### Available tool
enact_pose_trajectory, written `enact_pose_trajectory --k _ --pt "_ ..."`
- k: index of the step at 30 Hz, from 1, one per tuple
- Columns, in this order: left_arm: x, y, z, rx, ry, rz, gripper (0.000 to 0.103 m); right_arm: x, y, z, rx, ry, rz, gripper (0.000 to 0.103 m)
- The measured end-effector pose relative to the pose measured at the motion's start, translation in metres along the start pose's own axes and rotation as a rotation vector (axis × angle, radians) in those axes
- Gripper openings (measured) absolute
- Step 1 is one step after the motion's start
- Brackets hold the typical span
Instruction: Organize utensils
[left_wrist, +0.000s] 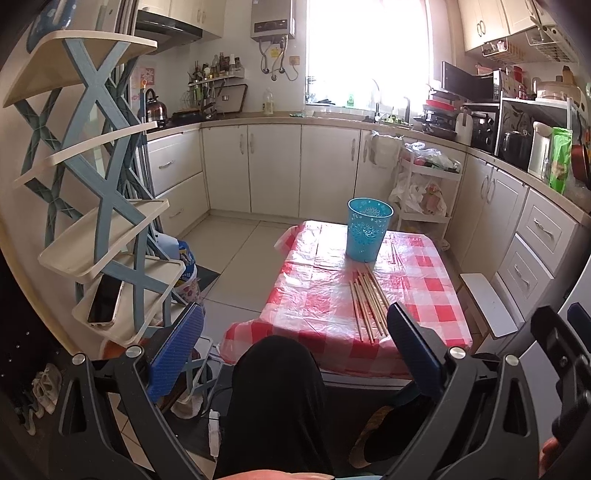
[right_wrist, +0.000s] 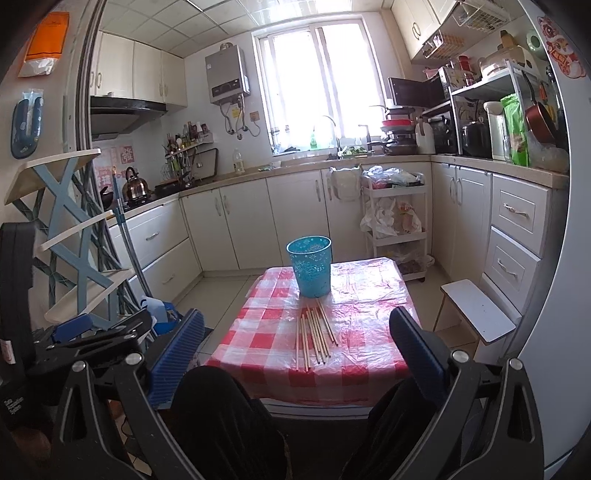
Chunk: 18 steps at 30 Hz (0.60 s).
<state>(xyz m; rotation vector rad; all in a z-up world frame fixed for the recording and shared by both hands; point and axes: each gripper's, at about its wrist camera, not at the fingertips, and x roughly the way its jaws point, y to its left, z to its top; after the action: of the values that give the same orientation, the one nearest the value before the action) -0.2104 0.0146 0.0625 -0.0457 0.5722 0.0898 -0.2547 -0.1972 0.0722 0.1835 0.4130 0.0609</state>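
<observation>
We hold both pairs of tongs back from the bench, above our dark-clad knees, and nothing is gripped yet. The left tongs (left_wrist: 295, 354) stand wide, their blue ribbed pads well apart with only air between them; the right tongs (right_wrist: 299, 358) are spread just as wide and just as empty.

Ahead of both, on the small bench with the red-and-white checked plastic cloth (right_wrist: 369, 354), lies a loose bundle of pale wooden chopsticks (right_wrist: 314, 336), roughly parallel, their near ends pointing back toward us. From the left tongs they sit forward and to the right (left_wrist: 367, 306). Just beyond their far tips stands the turquoise perforated plastic cup (right_wrist: 310, 266), upright and open at the top (left_wrist: 367, 229). A couple more sticks seem to lie to the right of the cup, though glare on the cloth makes them hard to read.

We judge this the very start: no stick is in the cup as far as we can see. The next move calls for carrying one pair of tongs forward and down to the bundle, narrowing on the sticks near their middle, then tipping them upright over the cup's mouth.
</observation>
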Motion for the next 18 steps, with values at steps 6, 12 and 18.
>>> enact_pose_trajectory --k 6,12,18 --pt "0.040 -0.010 0.005 0.024 0.072 -0.024 0.095 0.041 -0.005 0.007 0.013 0.047 0.015 0.096" --pt "0.082 -0.029 0.001 0.069 0.177 -0.112 0.096 0.079 -0.019 0.007 0.026 0.084 -0.010 0.096" --pt "0.127 -0.037 0.001 0.024 0.264 -0.299 0.096 0.133 -0.048 0.009 0.047 0.138 -0.051 0.096"
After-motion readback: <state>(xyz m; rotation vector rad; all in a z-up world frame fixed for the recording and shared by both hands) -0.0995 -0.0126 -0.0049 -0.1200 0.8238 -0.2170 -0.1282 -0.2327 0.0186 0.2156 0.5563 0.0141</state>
